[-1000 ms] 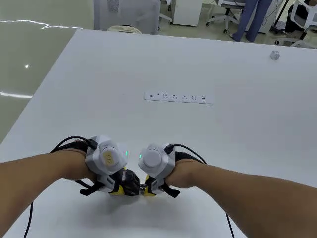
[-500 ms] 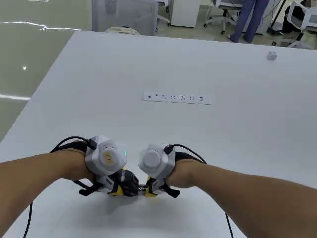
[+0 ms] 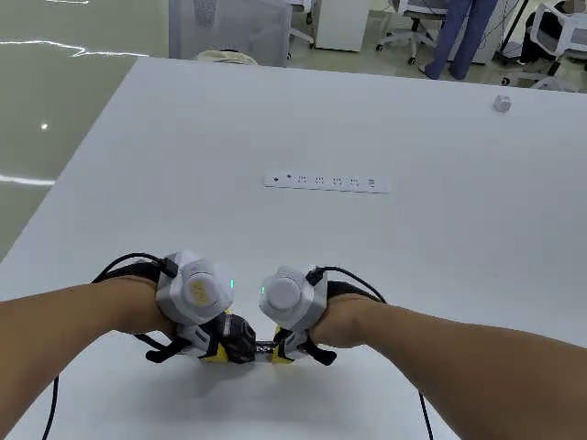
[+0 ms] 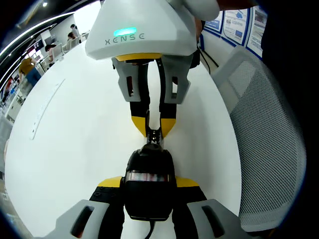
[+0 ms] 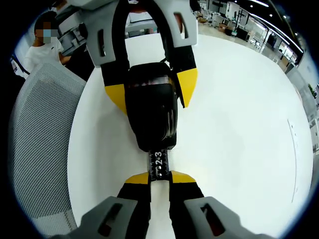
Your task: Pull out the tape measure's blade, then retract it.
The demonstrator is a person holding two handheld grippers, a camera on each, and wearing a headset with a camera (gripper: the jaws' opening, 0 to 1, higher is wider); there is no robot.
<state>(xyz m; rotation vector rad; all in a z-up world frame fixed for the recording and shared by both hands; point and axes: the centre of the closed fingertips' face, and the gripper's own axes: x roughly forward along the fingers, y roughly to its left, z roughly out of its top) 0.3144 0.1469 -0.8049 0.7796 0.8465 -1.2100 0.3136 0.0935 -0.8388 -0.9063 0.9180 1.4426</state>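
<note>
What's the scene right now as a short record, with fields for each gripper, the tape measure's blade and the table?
left gripper: shut on the black tape measure
right gripper: shut on the blade, close to the case
blade out: a short stretch, marks 2 and 3 showing
table: white, with a power strip lying farther back

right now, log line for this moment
left gripper: shut on tape measure | right gripper: shut on blade | blade: barely out
</note>
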